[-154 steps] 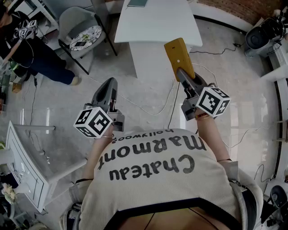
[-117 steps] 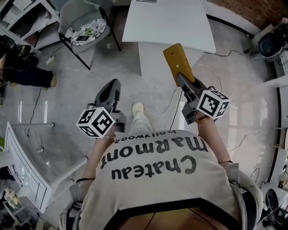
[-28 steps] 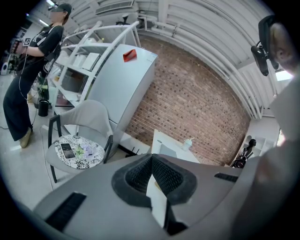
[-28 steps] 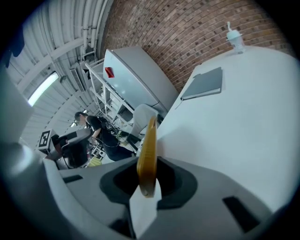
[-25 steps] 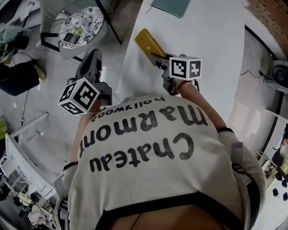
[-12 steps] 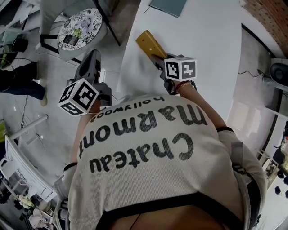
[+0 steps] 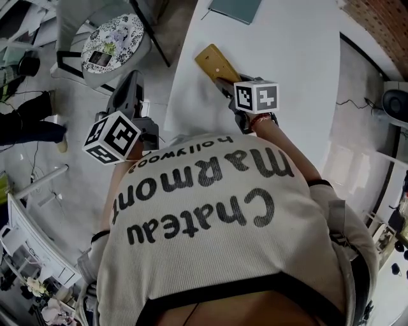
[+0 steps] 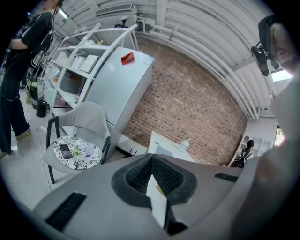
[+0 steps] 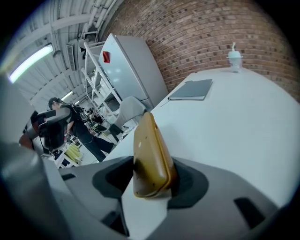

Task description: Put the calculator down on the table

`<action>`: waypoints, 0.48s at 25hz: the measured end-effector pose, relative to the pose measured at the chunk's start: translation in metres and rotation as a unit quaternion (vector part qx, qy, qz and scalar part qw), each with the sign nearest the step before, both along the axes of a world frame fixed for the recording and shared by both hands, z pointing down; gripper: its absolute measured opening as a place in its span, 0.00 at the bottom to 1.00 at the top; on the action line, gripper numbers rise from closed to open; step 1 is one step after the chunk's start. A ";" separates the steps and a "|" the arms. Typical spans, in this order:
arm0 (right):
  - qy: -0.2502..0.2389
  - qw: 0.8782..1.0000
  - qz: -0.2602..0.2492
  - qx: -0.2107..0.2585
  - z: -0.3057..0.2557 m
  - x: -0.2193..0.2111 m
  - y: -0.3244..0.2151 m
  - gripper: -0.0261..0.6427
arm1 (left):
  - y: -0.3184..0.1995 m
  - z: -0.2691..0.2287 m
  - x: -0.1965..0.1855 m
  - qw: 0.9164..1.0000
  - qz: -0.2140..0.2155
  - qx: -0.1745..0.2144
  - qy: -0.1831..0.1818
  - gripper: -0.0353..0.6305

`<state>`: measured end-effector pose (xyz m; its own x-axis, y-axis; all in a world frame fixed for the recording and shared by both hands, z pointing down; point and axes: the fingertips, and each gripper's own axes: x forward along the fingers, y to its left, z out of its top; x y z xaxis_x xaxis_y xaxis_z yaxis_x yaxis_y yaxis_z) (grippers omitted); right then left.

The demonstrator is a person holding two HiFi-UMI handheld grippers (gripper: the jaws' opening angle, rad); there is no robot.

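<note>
The yellow calculator [image 7: 213, 62] lies near the left edge of the white table [image 7: 287, 51], its near end between the jaws of my right gripper [image 7: 224, 86]. In the right gripper view the calculator [image 9: 149, 154] stands on edge between the opening jaws. It leans on the right pad, and a gap shows at the left pad. My right gripper [image 9: 151, 174] points down at the tabletop [image 9: 234, 122]. My left gripper [image 7: 132, 86] hangs off the table's left side over the floor, jaws together with nothing in them [image 8: 152, 161].
A grey notebook [image 7: 236, 7] lies at the table's far end, and a small bottle [image 9: 234, 56] stands beyond it. A chair with a patterned cushion and a phone on it [image 7: 115, 44] stands left of the table. A person in dark clothes [image 7: 25, 124] is further left.
I carried the calculator to the table. Over the last second it has come down onto the tabletop, the right gripper has shifted slightly, and its jaws have spread. The left gripper stayed still.
</note>
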<state>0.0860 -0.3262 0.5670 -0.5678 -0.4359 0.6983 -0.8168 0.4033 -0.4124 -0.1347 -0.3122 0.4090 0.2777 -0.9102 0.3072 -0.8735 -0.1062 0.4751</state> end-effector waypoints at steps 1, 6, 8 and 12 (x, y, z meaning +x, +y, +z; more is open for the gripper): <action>0.002 1.000 0.002 0.000 0.000 0.001 -0.001 0.39 | 0.000 0.000 0.000 1.000 0.000 0.001 0.000 0.06; 0.013 1.000 0.000 0.004 0.000 0.003 -0.003 0.42 | 0.000 0.001 0.001 1.000 -0.001 0.000 0.003 0.06; 0.016 1.000 -0.001 0.005 0.000 0.004 -0.004 0.42 | 0.000 0.002 0.002 1.000 0.000 0.000 0.002 0.06; 0.031 0.999 -0.007 0.014 0.000 0.006 -0.005 0.45 | -0.002 0.002 0.004 1.000 -0.001 0.000 0.002 0.06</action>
<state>0.0918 -0.3311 0.5673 -0.5311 -0.4471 0.7198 -0.8340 0.4260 -0.3507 -0.1303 -0.3140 0.4110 0.2777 -0.9107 0.3059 -0.8717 -0.1051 0.4786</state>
